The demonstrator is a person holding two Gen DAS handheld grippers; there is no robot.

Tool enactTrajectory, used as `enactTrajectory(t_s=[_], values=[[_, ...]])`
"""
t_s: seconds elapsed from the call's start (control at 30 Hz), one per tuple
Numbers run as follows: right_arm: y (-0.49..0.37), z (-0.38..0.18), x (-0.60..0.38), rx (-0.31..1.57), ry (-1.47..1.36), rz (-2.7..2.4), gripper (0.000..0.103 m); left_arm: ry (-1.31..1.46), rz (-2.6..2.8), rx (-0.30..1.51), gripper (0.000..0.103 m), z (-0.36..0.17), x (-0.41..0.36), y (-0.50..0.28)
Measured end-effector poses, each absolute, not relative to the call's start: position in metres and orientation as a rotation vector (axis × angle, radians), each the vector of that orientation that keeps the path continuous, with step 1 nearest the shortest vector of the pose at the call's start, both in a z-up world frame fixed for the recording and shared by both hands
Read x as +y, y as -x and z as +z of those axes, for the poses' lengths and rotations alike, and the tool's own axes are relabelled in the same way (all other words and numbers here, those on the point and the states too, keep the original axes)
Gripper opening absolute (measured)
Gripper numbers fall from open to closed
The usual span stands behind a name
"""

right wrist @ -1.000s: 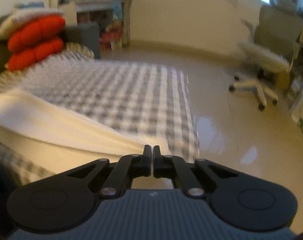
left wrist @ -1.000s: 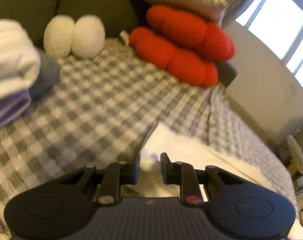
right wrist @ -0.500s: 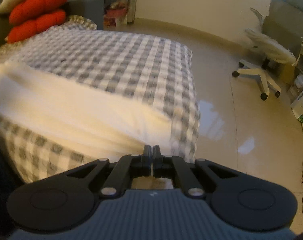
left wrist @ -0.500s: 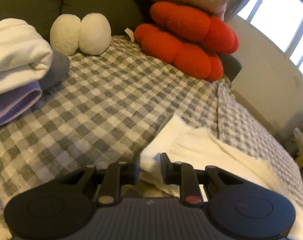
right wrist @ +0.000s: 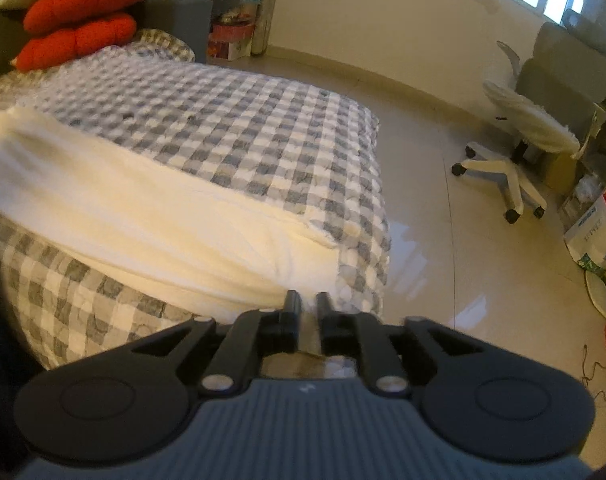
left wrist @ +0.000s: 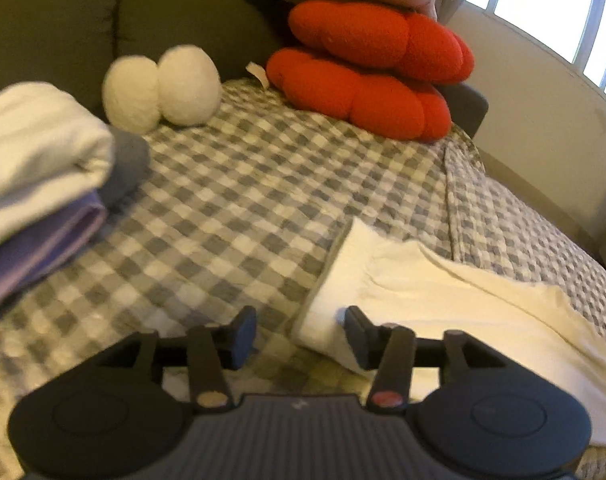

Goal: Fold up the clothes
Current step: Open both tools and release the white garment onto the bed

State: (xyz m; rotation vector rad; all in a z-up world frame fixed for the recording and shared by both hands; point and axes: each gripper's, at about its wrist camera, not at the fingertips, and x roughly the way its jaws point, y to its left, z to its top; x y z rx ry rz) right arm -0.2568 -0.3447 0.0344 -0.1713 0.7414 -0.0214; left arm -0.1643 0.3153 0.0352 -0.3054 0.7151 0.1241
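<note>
- Checked grey-and-white bedspread (left wrist: pixel 239 200) is filling most of both views, with two red cushions (left wrist: pixel 375 76) sitting at the upper middle of the left wrist frame and a pair of white fuzzy balls (left wrist: pixel 163 86) just left of them.
- I'm seeing a stack of folded clothes (left wrist: pixel 35 168) resting at the left edge of that frame, white on top, purple under it.
- I'm looking at the white garment (left wrist: pixel 443 296) lying folded flat across the bedspread, running off to the lower right.
- My left gripper (left wrist: pixel 299 334) has just been opening; its jaws are standing wide apart, with the garment's corner lying loose between them.
- My right gripper (right wrist: pixel 309 312) has just been opening too, with a narrow gap showing and the garment's near edge (right wrist: pixel 183 240) lying just ahead, unpinched.
- I'm also catching a white office chair (right wrist: pixel 519 136) standing on the floor at the right.
</note>
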Motion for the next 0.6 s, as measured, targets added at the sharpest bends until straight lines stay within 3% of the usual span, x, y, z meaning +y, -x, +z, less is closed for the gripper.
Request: enactTrajectory(t_s=[0.07,0.6], values=[[0.259,0.04,-0.353,0.726,0.135,-0.029,0.023,0.304,0.152,0.696,0.052,0.043,0.318,0.169],[0.226,0.032,-0.377,0.716,-0.004,0.028,0.024,0.142,0.066,0.667,0.052,0.063,0.24,0.144]])
